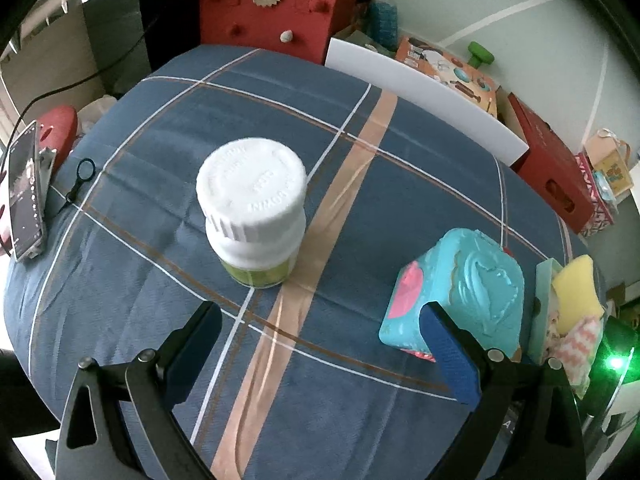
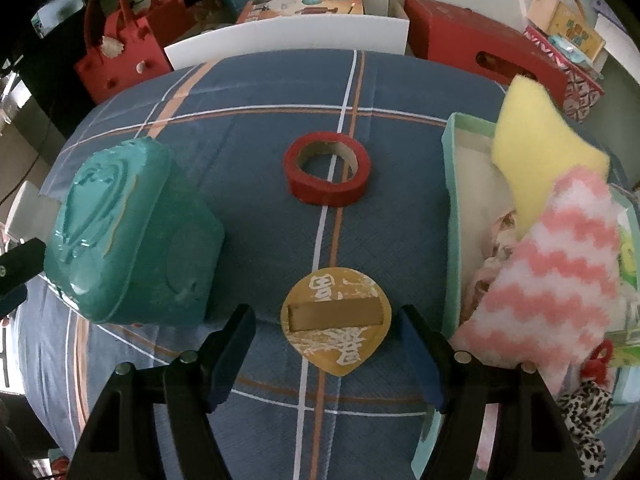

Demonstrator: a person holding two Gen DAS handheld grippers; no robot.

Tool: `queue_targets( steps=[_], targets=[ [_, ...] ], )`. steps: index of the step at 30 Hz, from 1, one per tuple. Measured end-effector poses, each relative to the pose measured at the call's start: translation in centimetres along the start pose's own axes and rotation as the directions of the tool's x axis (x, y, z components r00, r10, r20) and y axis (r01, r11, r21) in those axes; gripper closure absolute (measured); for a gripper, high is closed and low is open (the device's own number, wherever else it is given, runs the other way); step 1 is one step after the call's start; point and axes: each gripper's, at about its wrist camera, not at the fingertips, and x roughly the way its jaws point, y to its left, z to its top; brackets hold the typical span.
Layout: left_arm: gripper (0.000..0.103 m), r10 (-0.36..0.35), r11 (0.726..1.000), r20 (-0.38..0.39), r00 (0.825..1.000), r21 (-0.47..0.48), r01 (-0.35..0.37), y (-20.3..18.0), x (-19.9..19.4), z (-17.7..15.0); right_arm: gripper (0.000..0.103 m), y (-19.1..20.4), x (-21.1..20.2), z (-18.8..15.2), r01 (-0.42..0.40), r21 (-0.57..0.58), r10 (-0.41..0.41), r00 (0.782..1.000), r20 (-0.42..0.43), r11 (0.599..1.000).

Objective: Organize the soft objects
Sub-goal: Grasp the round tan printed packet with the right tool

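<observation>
My left gripper (image 1: 320,344) hangs open over the blue plaid cloth (image 1: 140,260). A white-lidded bottle (image 1: 252,208) stands just ahead of it, and its right finger (image 1: 448,352) passes in front of a teal wipes pack (image 1: 472,292). In the right wrist view, my right gripper (image 2: 326,320) is open, its pads either side of a flat gold drop-shaped piece (image 2: 340,292) without touching it. Behind that lies a red tape roll (image 2: 326,170). At the right, a mint box (image 2: 450,216) holds a yellow sponge (image 2: 536,152), a pink-and-white zigzag sock (image 2: 552,280) and a leopard-print piece (image 2: 580,416).
The teal wipes pack (image 2: 132,232) sits left of my right gripper. A phone on a stand (image 1: 26,200) is at the table's left edge. Behind the table are a red felt bag (image 1: 272,12), a white board (image 1: 420,96) and a red carton (image 1: 552,168).
</observation>
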Motion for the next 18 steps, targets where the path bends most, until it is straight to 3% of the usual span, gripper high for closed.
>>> queue_targets(
  steps=[5, 13, 18],
  targets=[
    [0.004, 0.012, 1.0, -0.009, 1.0, -0.015, -0.012, 0.43, 0.42, 0.02, 0.03, -0.05, 0.14, 0.03, -0.001, 0.001, 0.001, 1.0, 0.001, 1.0],
    [0.004, 0.007, 1.0, -0.005, 1.0, -0.008, -0.007, 0.24, 0.44, 0.02, 0.047, -0.44, 0.11, 0.04, 0.011, 0.005, -0.011, 1.0, 0.004, 1.0],
    [0.004, 0.011, 1.0, 0.0, 1.0, -0.009, -0.011, 0.21, 0.34, 0.07, 0.048, -0.55, 0.14, 0.08, 0.008, 0.005, -0.008, 1.0, 0.003, 1.0]
  ],
)
